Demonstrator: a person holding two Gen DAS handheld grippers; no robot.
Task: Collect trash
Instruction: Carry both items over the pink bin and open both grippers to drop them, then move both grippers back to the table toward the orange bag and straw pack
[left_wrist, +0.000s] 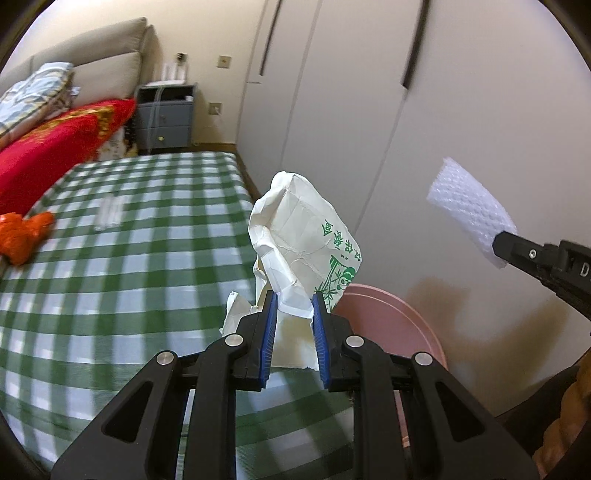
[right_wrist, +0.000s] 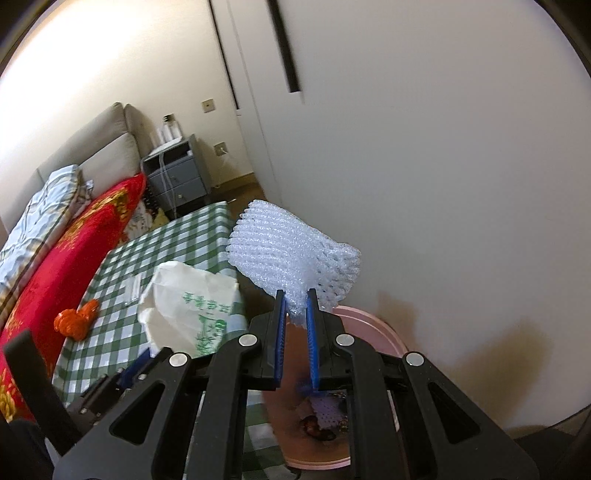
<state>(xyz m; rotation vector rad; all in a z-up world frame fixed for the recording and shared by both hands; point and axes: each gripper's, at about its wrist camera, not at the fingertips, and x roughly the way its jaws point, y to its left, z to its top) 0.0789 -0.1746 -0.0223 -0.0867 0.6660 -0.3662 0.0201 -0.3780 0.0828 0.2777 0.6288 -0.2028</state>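
My left gripper is shut on a crumpled white paper bag with green print, held above the green checked bed cover. The bag also shows in the right wrist view. My right gripper is shut on a white foam fruit net, held above the pink bin. The net also shows in the left wrist view, to the right of the bag. The pink bin stands beside the bed, below both grippers, with some trash inside. An orange crumpled bag and a clear plastic wrapper lie on the cover.
A red blanket and folded bedding lie along the bed's left side. A grey nightstand stands at the head end. White wardrobe doors run close along the right.
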